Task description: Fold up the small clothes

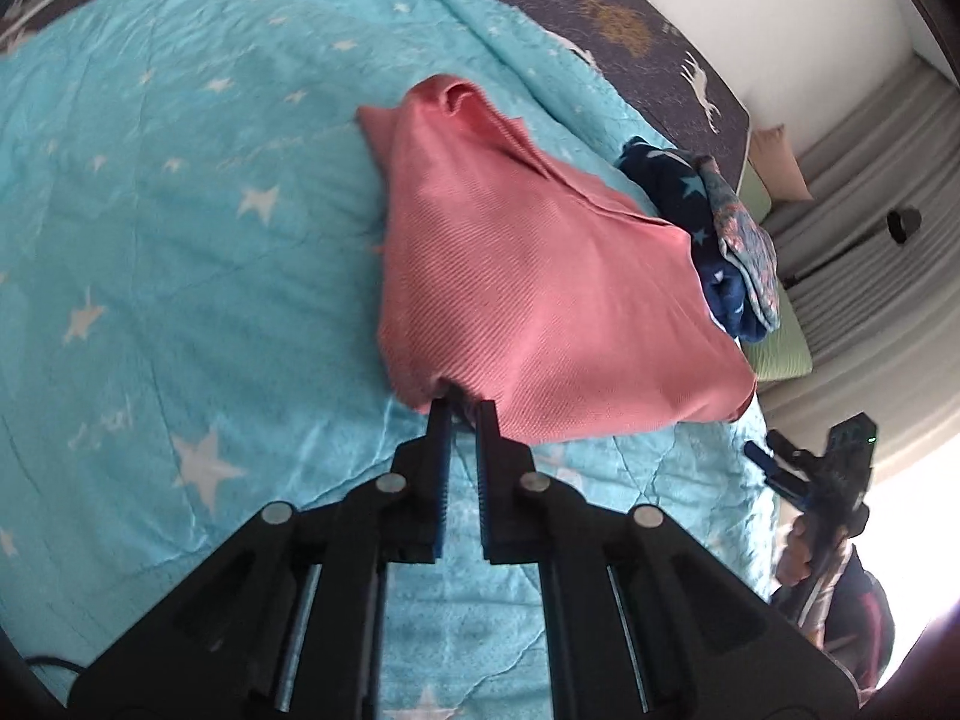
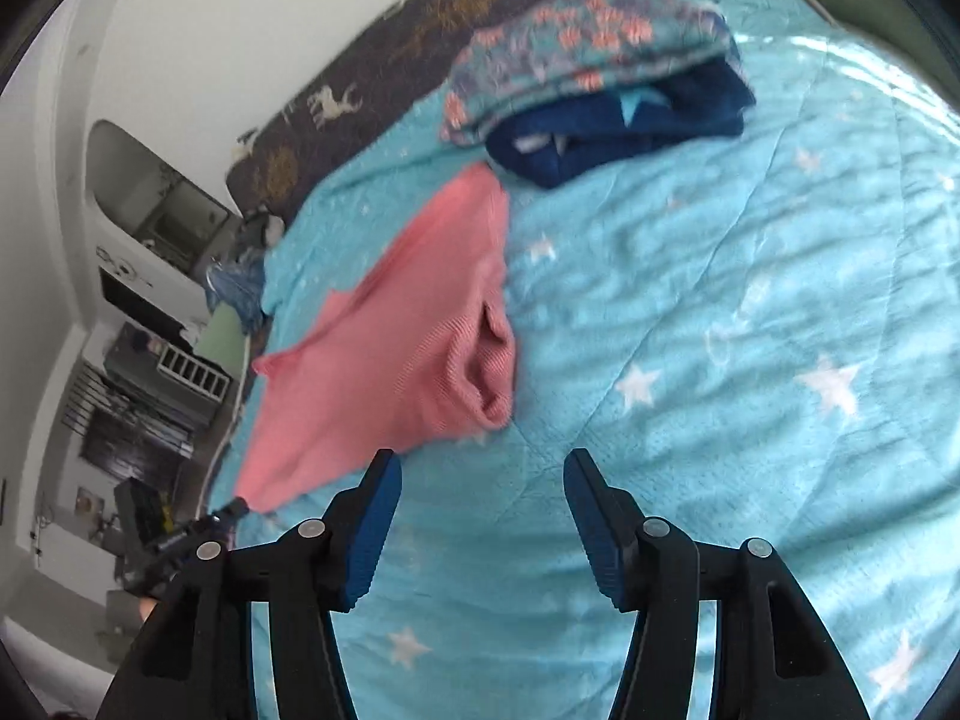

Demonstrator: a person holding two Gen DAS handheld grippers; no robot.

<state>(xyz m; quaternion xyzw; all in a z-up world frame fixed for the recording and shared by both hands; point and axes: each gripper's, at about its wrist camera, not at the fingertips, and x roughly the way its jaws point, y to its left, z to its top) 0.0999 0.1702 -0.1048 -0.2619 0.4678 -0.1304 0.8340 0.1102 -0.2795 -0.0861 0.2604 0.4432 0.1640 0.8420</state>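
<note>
Your left gripper (image 1: 462, 405) is clamped on the near edge of the pink garment (image 1: 528, 276), the cloth bunched between its narrow jaws and rising ahead of the tips in a slack tent over the turquoise star blanket (image 1: 180, 240). Just beyond and to the right of that cloth lies the pile already dealt with: a dark blue starred piece (image 1: 672, 180) with a floral one (image 1: 744, 240) on top. Further right your right gripper (image 2: 480, 468) hangs with its jaws spread wide and nothing between them; the pink garment's rolled edge sits just ahead and to the left of its tips, not touching either pad. You look to be mid-fold, one side held and the other loose. The next move probably calls for bringing the right gripper forward and left onto that free edge, pinching a single layer, then carrying both edges over together so the fold lands flat on the blanket.
</note>
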